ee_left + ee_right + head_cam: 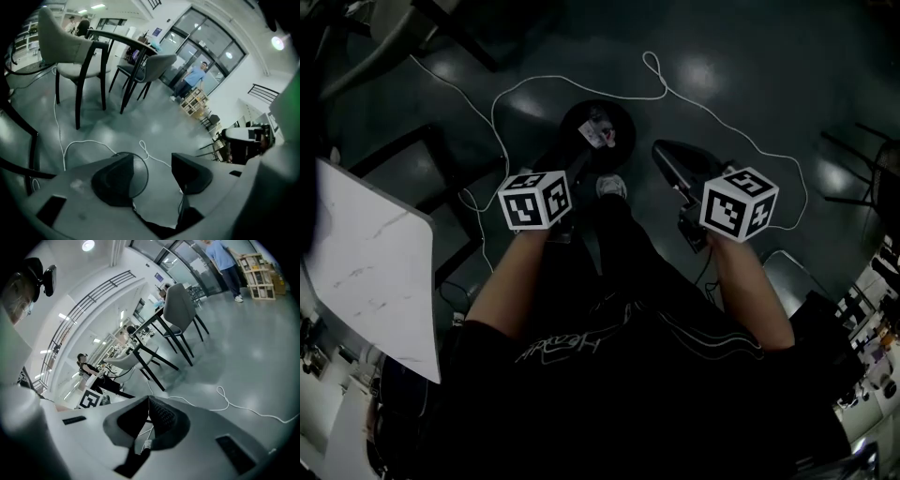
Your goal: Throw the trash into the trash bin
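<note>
The black round trash bin [623, 120] stands on the dark floor ahead of my feet. White and pink trash [598, 131] lies inside it. My left gripper [565, 167] hangs just at the bin's near left side, jaws open with nothing between them. In the left gripper view [154, 176] a thin dark round rim [146, 174] shows past the open jaws. My right gripper [661, 150] is to the right of the bin, apart from it. Its jaws are shut and hold nothing in the right gripper view [150, 420].
A white cable [581, 89] loops over the floor around the bin. A white table [366, 262] is at the left, with a black chair frame [403, 155] beside it. My shoe [611, 186] is near the bin. Chairs [70, 51] and a standing person [192, 77] are farther off.
</note>
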Available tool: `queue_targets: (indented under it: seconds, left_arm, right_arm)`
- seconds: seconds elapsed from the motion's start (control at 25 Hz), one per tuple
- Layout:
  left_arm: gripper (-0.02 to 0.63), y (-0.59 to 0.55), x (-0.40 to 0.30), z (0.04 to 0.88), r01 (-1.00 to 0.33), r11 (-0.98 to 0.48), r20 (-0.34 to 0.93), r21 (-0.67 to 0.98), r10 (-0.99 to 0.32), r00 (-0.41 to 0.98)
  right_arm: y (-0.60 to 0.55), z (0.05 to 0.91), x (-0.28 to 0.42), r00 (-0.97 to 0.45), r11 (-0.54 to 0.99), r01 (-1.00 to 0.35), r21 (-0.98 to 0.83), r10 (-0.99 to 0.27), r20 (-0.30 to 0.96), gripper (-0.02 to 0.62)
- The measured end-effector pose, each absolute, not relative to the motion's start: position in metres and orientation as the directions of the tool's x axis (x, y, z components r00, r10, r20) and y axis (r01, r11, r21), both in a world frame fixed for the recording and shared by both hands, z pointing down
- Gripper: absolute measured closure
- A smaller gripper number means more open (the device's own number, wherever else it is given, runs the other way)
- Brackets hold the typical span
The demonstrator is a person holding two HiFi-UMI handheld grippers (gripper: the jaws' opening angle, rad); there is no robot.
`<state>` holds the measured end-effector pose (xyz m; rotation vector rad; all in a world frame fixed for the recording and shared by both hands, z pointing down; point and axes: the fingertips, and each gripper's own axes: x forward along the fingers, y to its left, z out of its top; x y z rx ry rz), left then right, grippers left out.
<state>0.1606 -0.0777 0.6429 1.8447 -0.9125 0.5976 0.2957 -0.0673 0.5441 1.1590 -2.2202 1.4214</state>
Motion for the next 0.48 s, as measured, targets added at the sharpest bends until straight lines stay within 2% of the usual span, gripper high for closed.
queue_targets:
  seconds: [0.08,0.16,0.28,0.44,0.48]
  left_arm:
    - [0.369,-0.086,0.153,0.609,-0.79,-0.268,0.685,0.552,-0.394,0.613]
    - [0.432,-0.089,0.141,0.576,-0.789,-0.268,0.651,0.553,-0.453,0.609]
    - [0.495,-0.088,0.114,0.524,-0.789,-0.251,0.606,0.56,-0.526,0.597]
    - [0.502,-0.104,0.065,0.447,-0.794,-0.241,0.506,0.558,-0.659,0.556]
    - [0.534,-0.105,0.05,0.429,-0.802,-0.239,0.486,0.547,-0.69,0.537]
  right_arm:
    - [-0.076,0.53,0.285,-0.665,0.243,-0.729,-0.64,-0.476,0.576,0.561]
    - [-0.082,0.512,0.273,-0.678,0.276,-0.722,-0.635,-0.469,0.567,0.561]
    - [-0.092,0.481,0.246,-0.701,0.33,-0.705,-0.628,-0.458,0.546,0.563]
    - [-0.13,0.429,0.195,-0.752,0.458,-0.658,-0.598,-0.449,0.483,0.561]
    - [-0.137,0.415,0.18,-0.767,0.494,-0.642,-0.587,-0.439,0.468,0.562]
